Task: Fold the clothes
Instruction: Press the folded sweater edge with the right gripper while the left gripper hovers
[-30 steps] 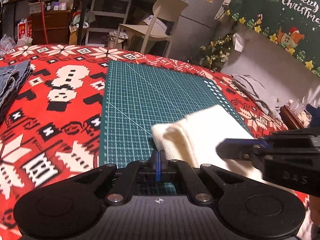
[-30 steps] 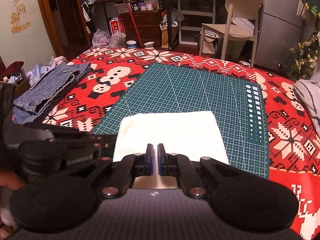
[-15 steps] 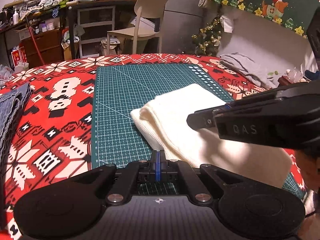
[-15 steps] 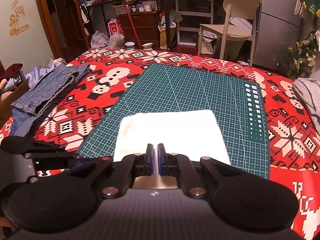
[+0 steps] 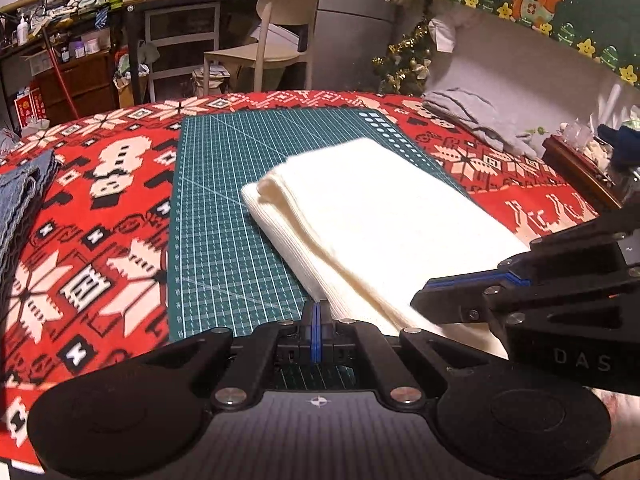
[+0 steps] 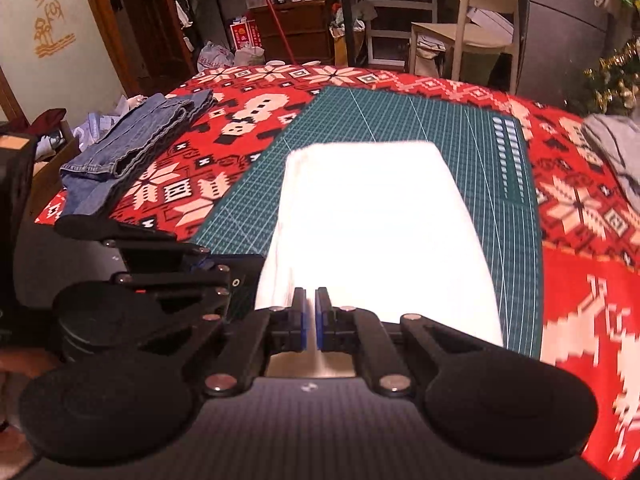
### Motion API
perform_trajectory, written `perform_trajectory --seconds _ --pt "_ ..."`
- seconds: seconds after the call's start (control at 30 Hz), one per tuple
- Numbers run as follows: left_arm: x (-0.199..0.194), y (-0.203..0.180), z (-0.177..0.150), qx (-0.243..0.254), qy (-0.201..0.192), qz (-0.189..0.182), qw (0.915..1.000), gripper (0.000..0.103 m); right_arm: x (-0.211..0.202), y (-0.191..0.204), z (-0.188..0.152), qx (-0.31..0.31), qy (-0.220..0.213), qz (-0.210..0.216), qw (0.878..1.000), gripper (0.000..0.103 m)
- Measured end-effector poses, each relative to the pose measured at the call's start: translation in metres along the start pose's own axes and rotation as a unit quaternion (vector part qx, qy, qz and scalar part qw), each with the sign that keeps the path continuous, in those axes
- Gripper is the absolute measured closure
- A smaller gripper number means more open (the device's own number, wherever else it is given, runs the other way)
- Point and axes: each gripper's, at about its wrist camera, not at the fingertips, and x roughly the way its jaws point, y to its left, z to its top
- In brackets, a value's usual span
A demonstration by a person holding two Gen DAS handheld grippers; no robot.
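The left claw (image 5: 316, 312) is closed at the folded white cloth's (image 5: 376, 216) near corner; the cloth lies on the green cutting mat (image 5: 216, 208); the right claw (image 5: 424, 300) reaches in beside it.

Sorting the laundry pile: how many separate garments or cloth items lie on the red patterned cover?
3: white folded cloth on the green mat, folded jeans at the cover's left edge, grey garment at its right. Others may be hidden.

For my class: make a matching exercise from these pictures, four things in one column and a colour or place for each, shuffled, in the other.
Things:
1. folded cloth
2. cutting mat
3. jeans
4. chair

Descriptions:
A. blue, on the blanket's left edge
B. beyond the bed, by the desk
C. cream, lying on the mat
D. green with a grid

Pairs: 1-C, 2-D, 3-A, 4-B
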Motion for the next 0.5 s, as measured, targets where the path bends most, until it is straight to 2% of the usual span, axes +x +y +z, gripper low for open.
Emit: perform_trajectory --seconds 0.5 --pt "-0.022 -0.025 -0.017 0.041 0.0 -0.001 0.9992 0.103 0.002 -0.001 -0.007 0.005 -0.006 -0.004 1.0 0.099"
